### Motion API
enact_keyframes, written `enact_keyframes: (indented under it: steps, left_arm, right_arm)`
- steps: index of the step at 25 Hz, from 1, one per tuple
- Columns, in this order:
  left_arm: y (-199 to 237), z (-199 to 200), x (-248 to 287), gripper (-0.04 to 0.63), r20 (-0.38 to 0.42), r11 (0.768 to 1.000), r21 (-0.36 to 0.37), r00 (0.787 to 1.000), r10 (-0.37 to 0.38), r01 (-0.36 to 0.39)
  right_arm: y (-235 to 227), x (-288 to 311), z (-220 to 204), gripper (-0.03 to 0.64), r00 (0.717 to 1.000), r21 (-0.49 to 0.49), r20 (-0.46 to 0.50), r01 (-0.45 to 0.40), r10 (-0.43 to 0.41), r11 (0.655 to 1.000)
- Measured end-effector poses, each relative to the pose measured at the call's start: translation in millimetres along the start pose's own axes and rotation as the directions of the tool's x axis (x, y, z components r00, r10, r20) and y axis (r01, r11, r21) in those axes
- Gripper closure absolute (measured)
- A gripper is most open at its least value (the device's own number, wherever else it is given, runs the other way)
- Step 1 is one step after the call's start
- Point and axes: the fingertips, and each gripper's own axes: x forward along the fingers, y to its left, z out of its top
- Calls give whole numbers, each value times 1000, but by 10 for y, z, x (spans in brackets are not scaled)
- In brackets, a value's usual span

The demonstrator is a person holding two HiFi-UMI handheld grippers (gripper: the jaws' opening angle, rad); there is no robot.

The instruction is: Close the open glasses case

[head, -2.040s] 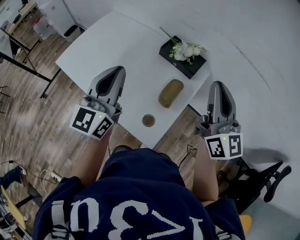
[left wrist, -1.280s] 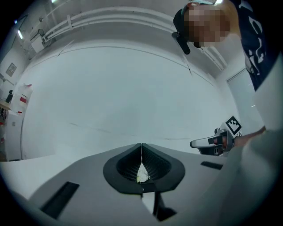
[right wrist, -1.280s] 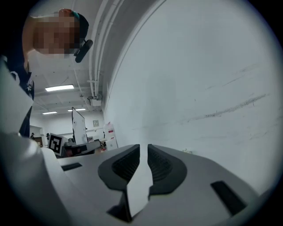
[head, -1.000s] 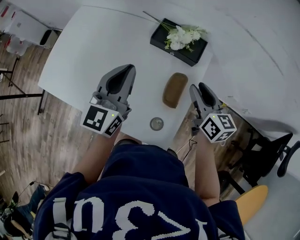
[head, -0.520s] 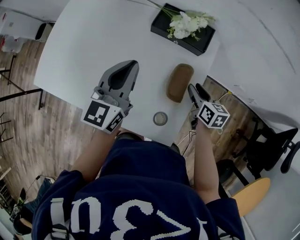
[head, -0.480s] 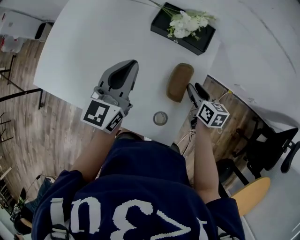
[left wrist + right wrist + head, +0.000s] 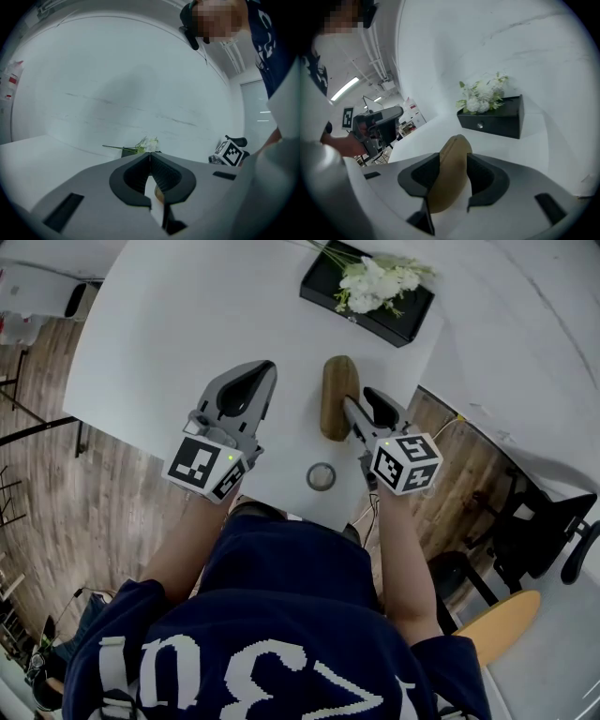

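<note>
Two hand-held grippers work over a white table [image 7: 169,334] in the head view. The left gripper [image 7: 255,373] reaches in from the near edge toward the middle of the table, with nothing at its tips. The right gripper [image 7: 362,405] comes in over the right edge, and its jaws reach the near end of a brown oval glasses case [image 7: 337,390]. The case lies lengthwise close to that right edge. A black rectangular box of white flowers [image 7: 375,298] occupies the far right corner, apart from the case. A small round grey disc [image 7: 321,476] lies by the near edge, between the two grippers. Wood-plank floor [image 7: 112,512] shows to the left of the table, and a black office chair [image 7: 539,531] stands beyond the right edge.

Left gripper view: the jaws are together, tips meeting, nothing held. The slit below the tips shows table and a brownish scrap that cannot be identified. The flower box [image 7: 136,151] is ahead.

Right gripper view: the jaws stand apart and have just been opening, with the case [image 7: 450,176] between them, filling most of the gap. One pad lies against the case's side. Beside the other pad, lower down, a strip of white table shows, so no clamp is recorded. A seam runs along the case; whether the shell is fully closed cannot be judged. The flower box [image 7: 497,119] stands beyond the case.
</note>
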Motion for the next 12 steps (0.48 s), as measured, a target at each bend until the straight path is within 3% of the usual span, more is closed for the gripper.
enact_keyframes:
  steps: [8, 12]
  left_arm:
    - [152, -352, -22, 581, -79, 999, -48, 997, -2, -1]
    - [195, -478, -87, 581, -106, 999, -45, 994, 1, -6]
  right_arm:
    - [579, 321, 0, 417, 998, -303, -69, -28, 8, 953]
    - [859, 379, -26, 411, 990, -303, -100, -126, 100, 945]
